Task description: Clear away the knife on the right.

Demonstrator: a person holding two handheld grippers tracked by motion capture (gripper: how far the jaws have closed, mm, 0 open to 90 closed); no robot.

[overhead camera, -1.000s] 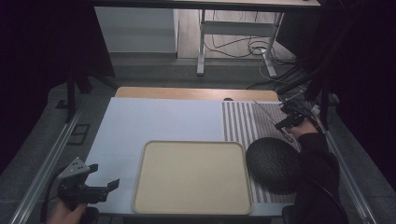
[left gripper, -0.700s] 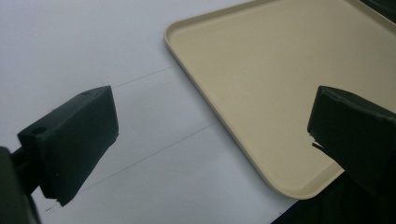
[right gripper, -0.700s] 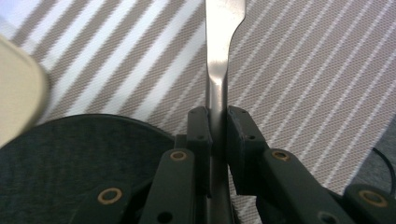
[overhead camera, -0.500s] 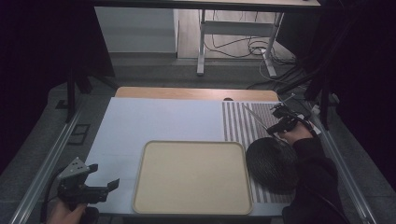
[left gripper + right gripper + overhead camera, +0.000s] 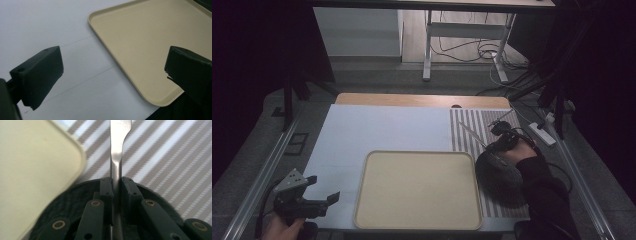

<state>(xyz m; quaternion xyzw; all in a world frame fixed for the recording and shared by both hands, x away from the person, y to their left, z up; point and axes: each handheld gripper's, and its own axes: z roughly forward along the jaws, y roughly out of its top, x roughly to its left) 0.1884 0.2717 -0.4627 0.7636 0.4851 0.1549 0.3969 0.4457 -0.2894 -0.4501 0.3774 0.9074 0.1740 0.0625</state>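
A slim metal table knife (image 5: 117, 150), stiff, light and slick, is pinched low on its handle by the right claw (image 5: 116, 185), whose jaws are nearly closed on it. Its long axis runs from the claw toward the tabletop's far edge, blade leading, above the striped mat (image 5: 472, 127) near the right edge, beside a dark round bowl (image 5: 498, 177) and a beige tray (image 5: 362, 210). The left claw (image 5: 323, 190) gapes empty at the near left corner.

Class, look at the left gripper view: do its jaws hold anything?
No: the left gripper stands open, with bare white table surface and the beige tray beyond.
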